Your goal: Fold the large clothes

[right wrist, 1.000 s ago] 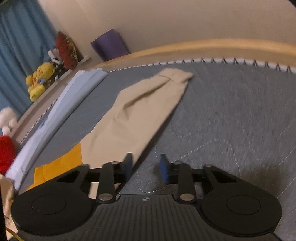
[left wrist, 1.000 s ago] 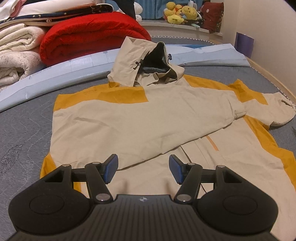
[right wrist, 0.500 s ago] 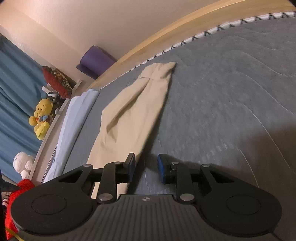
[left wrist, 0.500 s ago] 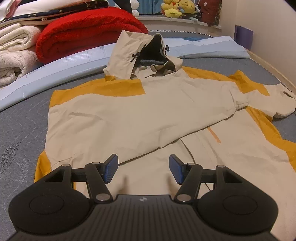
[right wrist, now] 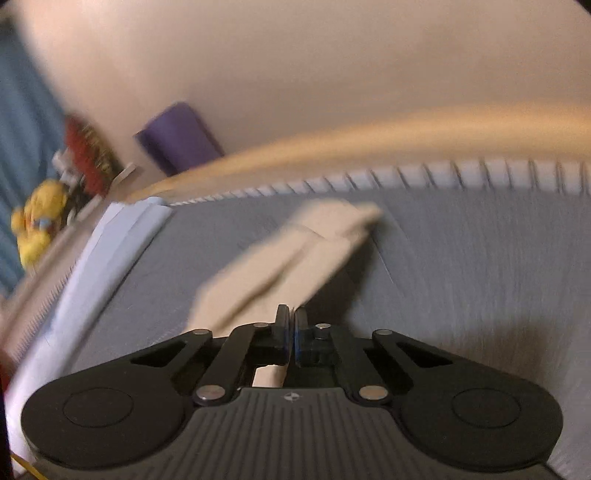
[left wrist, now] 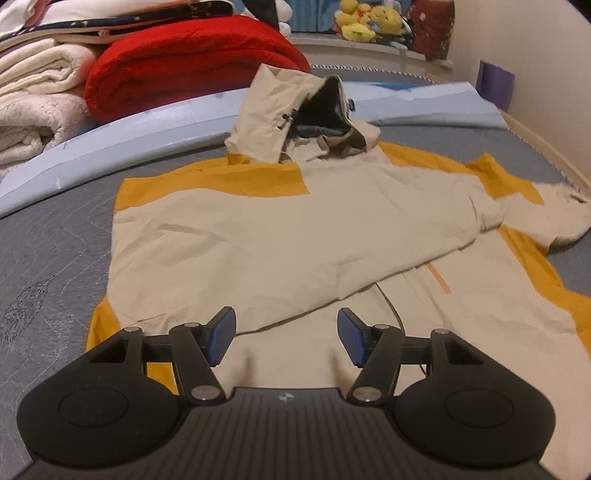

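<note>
A beige and mustard hooded jacket (left wrist: 277, 236) lies spread on the grey mattress (left wrist: 44, 258), hood (left wrist: 295, 110) at the far end and one sleeve folded across the chest. My left gripper (left wrist: 286, 332) hovers open over the jacket's lower part with nothing between its blue pads. In the blurred right wrist view, the beige sleeve (right wrist: 288, 254) runs from near the mattress edge down to my right gripper (right wrist: 291, 317). Its jaws are pressed together on the sleeve's near edge, and fabric shows below them.
A red blanket (left wrist: 192, 59) and cream blankets (left wrist: 33, 110) are stacked at the far left behind a light blue folded sheet (left wrist: 147, 129). Plush toys (left wrist: 365, 22) sit on a ledge. A purple object (right wrist: 177, 136) leans on the wall by the wooden bed frame (right wrist: 332, 136).
My right gripper has shut on the sleeve's edge and swung sideways; the sleeve now looks lifted and blurred. The left gripper stays open and has hardly moved.
</note>
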A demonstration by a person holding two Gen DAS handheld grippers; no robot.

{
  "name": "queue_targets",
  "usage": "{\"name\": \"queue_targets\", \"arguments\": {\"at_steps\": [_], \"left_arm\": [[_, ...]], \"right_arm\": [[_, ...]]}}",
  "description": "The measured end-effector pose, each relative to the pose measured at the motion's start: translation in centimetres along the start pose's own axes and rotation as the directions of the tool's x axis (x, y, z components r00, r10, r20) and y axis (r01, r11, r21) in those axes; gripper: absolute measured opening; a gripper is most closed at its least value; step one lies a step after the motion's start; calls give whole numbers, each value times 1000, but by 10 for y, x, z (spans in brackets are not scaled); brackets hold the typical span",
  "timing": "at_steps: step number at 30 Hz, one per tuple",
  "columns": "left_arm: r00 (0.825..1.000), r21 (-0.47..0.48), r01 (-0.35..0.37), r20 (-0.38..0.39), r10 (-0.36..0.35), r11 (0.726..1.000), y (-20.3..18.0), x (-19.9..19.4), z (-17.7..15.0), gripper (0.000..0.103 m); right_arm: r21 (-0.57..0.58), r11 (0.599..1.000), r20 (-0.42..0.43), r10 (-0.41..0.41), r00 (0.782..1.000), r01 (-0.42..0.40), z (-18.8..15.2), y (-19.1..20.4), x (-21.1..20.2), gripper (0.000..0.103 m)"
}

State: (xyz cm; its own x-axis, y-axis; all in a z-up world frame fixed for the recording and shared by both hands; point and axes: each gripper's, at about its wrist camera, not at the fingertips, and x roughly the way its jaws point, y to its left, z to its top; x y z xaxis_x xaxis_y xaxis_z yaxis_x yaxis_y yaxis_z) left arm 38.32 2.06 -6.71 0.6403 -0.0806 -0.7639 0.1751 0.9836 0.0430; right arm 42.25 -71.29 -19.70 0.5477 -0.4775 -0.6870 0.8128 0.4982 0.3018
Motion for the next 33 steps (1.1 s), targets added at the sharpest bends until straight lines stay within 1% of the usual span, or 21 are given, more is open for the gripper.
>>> {"name": "queue_targets", "arguments": {"at_steps": [2, 5, 7, 9, 11, 12, 14, 15, 16, 17, 18, 19, 21, 22, 23, 25, 28, 30, 31, 32, 33], "left_arm": [[1000, -26, 2, 7, -2, 1000, 8, -7, 2, 66], [1000, -85, 1, 19, 0, 996, 27, -17, 9, 66], [1000, -127, 4, 25, -1, 992, 39, -23, 13, 66], [999, -170, 7, 34, -1, 985, 53, -31, 17, 66], [999, -205, 6, 40, 2, 979, 65, -36, 20, 66], [999, -227, 3, 41, 7, 974, 72, -39, 22, 66], [999, -261, -1, 42, 12, 965, 84, -42, 23, 66], [999, -276, -2, 40, 14, 961, 90, -42, 24, 66], [999, -291, -2, 38, 14, 957, 95, -43, 23, 66], [999, -306, -2, 35, 13, 952, 100, -43, 23, 66], [999, -320, 0, 30, 10, 947, 104, -42, 22, 66], [1000, -336, 6, 25, 2, 942, 108, -42, 21, 66], [1000, -375, 29, 14, -25, 926, 115, -39, 18, 65], [999, -390, 38, 11, -37, 920, 118, -37, 18, 62], [999, -400, 49, 9, -50, 915, 119, -35, 17, 55], [998, -397, 55, 6, -57, 916, 116, -29, 17, 43], [999, -390, 51, 2, -54, 919, 111, -17, 17, 39], [999, -404, 41, -4, -46, 914, 111, -9, 14, 39], [999, -414, 37, -9, -45, 909, 111, -4, 14, 39], [999, -428, 37, -12, -47, 903, 112, 1, 12, 39], [999, -448, 43, -11, -54, 893, 113, 6, 10, 39]], "right_arm": [[-146, 989, 70, 9, 998, 1, 3, 43, -24, 1], [-339, 940, 144, 101, 984, -47, -10, 118, -73, 0], [-460, 878, 154, 229, 961, -135, -35, 174, -119, 0], [-542, 801, 112, 368, 923, -254, -69, 219, -166, 0], [-610, 678, 3, 519, 855, -410, -118, 262, -222, 1], [-617, 616, -66, 581, 812, -490, -141, 276, -246, 1], [-588, 467, -259, 666, 700, -661, -192, 297, -290, 1], [-551, 390, -369, 679, 635, -738, -222, 303, -311, 1], [-523, 355, -440, 666, 602, -775, -245, 307, -325, 3], [-499, 345, -489, 646, 586, -795, -264, 306, -336, 8], [-472, 348, -534, 618, 577, -810, -283, 303, -347, 9], [-457, 364, -559, 592, 581, -811, -294, 300, -354, 10], [-438, 427, -587, 530, 612, -791, -307, 289, -369, 11], [-417, 477, -584, 511, 630, -774, -309, 282, -377, 15], [-392, 522, -586, 493, 643, -757, -307, 275, -379, 19], [-369, 563, -584, 478, 656, -740, -304, 266, -382, 20], [-376, 597, -534, 486, 692, -709, -298, 247, -369, 22], [-373, 620, -537, 463, 705, -691, -300, 241, -358, 23], [-358, 637, -547, 449, 706, -682, -299, 243, -341, 25], [-336, 657, -551, 444, 707, -674, -297, 242, -329, 30], [-313, 694, -552, 423, 718, -649, -296, 239, -316, 33]]}}
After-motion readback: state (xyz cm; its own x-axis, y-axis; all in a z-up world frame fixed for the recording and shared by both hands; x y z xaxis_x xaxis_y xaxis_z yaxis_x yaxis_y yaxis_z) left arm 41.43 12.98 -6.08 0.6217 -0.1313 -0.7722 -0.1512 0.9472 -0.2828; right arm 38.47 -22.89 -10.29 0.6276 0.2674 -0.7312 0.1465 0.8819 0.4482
